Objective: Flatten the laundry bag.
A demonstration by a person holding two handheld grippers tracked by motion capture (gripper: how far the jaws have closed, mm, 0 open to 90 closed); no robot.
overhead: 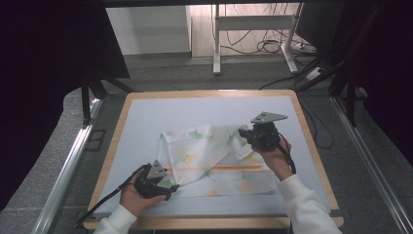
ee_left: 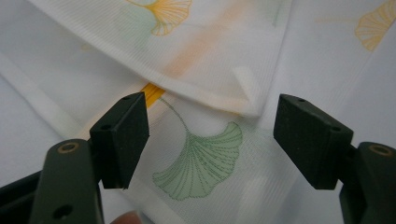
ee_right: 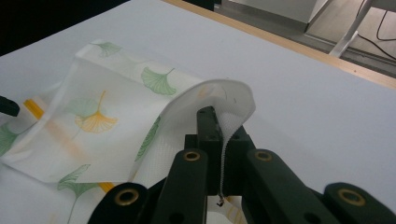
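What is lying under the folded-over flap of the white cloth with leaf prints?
Under the flap lies the lower layer of the same cloth, showing an orange stripe and a green leaf. The covered part of the stripe shows only faintly through. The right gripper pinches the edge.

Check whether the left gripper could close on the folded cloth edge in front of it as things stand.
Probably yes: the left gripper is open over the cloth, the folded edge just beyond its jaws, nothing between.
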